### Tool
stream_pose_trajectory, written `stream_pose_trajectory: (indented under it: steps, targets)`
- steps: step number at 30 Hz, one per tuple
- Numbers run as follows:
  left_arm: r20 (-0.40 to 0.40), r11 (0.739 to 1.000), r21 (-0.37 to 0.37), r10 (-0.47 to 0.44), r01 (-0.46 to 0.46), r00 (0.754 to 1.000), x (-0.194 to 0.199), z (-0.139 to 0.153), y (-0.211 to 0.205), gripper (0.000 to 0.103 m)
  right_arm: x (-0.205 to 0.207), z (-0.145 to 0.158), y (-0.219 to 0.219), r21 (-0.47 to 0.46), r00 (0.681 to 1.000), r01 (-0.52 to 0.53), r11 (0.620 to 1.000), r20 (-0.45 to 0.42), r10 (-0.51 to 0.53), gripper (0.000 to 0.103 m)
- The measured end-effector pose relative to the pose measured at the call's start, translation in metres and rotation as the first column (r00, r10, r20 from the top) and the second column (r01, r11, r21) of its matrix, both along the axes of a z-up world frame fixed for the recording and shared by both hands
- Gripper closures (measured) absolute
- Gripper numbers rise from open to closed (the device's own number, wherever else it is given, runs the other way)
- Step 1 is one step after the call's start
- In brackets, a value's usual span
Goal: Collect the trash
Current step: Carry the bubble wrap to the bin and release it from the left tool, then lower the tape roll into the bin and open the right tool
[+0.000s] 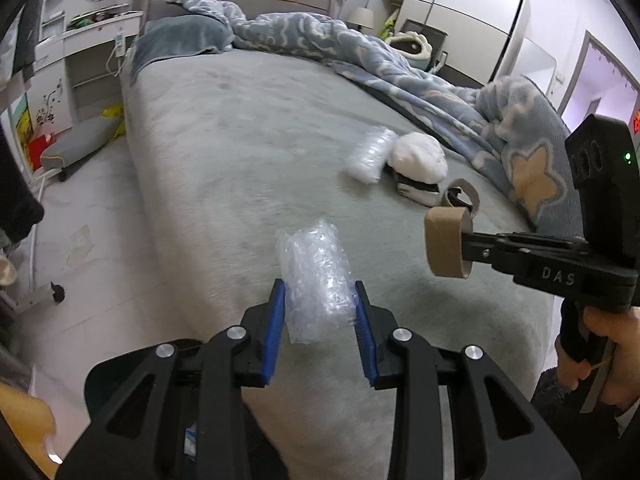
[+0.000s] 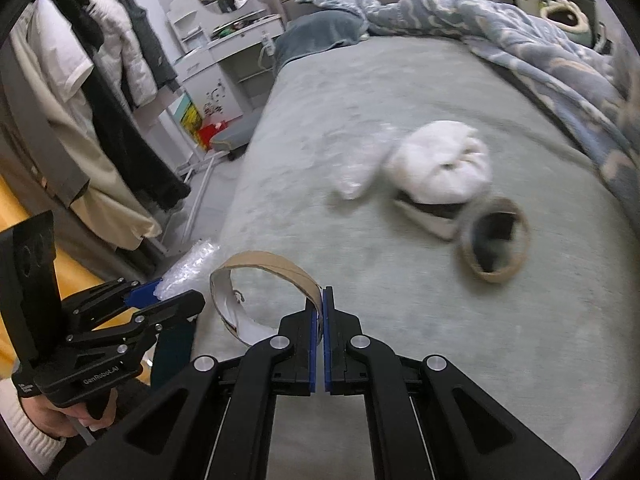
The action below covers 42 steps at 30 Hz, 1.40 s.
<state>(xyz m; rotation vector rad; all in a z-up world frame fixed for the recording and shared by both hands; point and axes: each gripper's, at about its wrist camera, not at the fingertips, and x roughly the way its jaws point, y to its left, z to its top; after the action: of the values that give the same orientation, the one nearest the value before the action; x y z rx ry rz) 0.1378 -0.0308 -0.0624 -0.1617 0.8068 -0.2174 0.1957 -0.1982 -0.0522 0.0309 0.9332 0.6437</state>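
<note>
My left gripper (image 1: 320, 308) is clamped on a roll of clear bubble wrap (image 1: 316, 280), its blue pads (image 1: 276, 328) pressing the crinkled plastic from both sides, and I hold it above the grey bed (image 1: 248, 140) near its foot. My right gripper (image 2: 322, 308) is pinched tight on the wall of a flattened cardboard tape ring (image 2: 256, 276), the brown loop standing out ahead of the closed jaws; from the left wrist view the same ring shows side-on at the tip of that gripper, with my hand (image 1: 608, 344) round the handle below it. Both pieces are lifted clear of the bedcover. Further up the bed lies a second piece of bubble wrap (image 1: 370, 152), and just beside it a white fluffy bundle (image 1: 418, 156) resting on something white with dark stripes that I cannot make out. Touching that pile on its near side is another cardboard tape ring (image 2: 496, 236), lying on the cover with its opening towards me. A blue patterned blanket (image 1: 400, 64) is bunched along the far side of the bed and up to the headboard, with a blue-grey pillow (image 1: 184, 36) at the head. Beyond the bed edge I see the pale floor (image 1: 80, 232), and in the right wrist view clothes hang on a rack (image 2: 100, 92).
</note>
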Motion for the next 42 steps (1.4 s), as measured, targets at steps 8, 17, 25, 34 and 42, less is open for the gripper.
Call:
stream_pose_trajectory:
  steps: [8,17,25,34,42]
  targets:
    - [-0.044,0.996,0.039,0.087,-0.085,0.995,-0.022,-0.009,0.051,0.068,-0.015,0.003,0.052,0.0,0.997,-0.077,0.997,0.007,0.077,0.101]
    - [-0.157,0.982,0.089,0.18,-0.167,0.971,-0.038,-0.036,0.101,0.068,-0.037,-0.004,0.108,-0.007,0.988,-0.155,0.988,-0.014,0.155,0.101]
    - [-0.272,0.977,0.052,0.213,-0.207,0.938,-0.051,-0.062,0.14,0.068,-0.052,-0.015,0.146,-0.008,0.979,-0.198,0.98,-0.052,0.197,0.101]
    - [-0.439,0.977,0.009,0.195,-0.213,0.877,-0.062,-0.094,0.161,0.066,-0.072,-0.028,0.182,-0.022,0.965,-0.251,0.968,-0.08,0.249,0.101]
    - [-0.509,0.976,-0.018,0.178,-0.217,0.842,-0.075,-0.105,0.174,0.045,-0.072,-0.047,0.196,-0.069,0.958,-0.271,0.96,-0.116,0.262,0.101]
